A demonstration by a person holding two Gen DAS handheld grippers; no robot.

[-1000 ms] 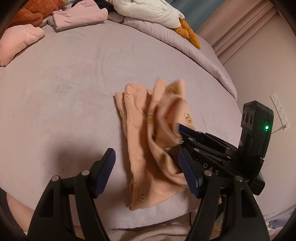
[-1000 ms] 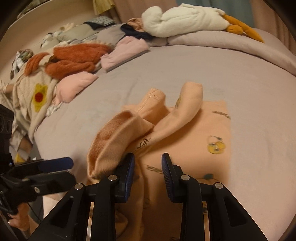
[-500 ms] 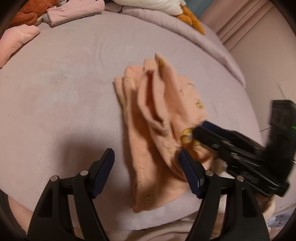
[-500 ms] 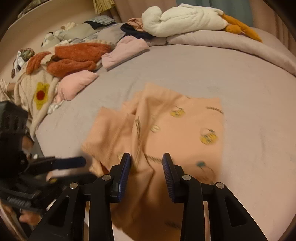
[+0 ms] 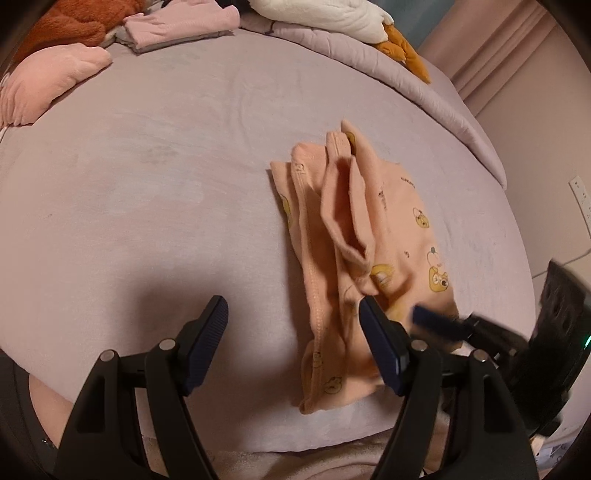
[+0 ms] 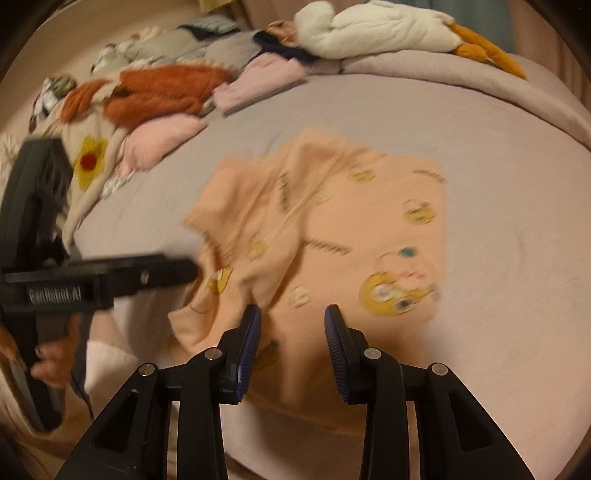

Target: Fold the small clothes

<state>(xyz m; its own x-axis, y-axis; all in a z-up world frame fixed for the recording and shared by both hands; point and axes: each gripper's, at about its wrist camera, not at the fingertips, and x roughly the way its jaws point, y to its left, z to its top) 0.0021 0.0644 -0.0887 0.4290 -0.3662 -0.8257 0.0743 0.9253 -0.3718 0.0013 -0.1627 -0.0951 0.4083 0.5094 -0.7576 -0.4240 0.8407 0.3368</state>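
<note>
A mauve bedspread (image 5: 155,177) is seen covering pretty much everything, soft and lightly creased. Along the far edge, going left to right, a fuzzy rust-orange piece (image 6: 159,92), a folded pink top (image 6: 258,83) and a white plush duck (image 6: 369,31) are piled up. A pink wall with a socket strip (image 5: 580,195) is caught far right. The left gripper (image 5: 293,332) is held wide apart, jaws just widened, nothing pinched. The peach fleece garment (image 5: 362,240) with little yellow cartoon prints is lying rumpled mid-bed, a loose fold standing up. The right gripper (image 6: 291,332) is parted over its near edge, nothing clamped.
</note>
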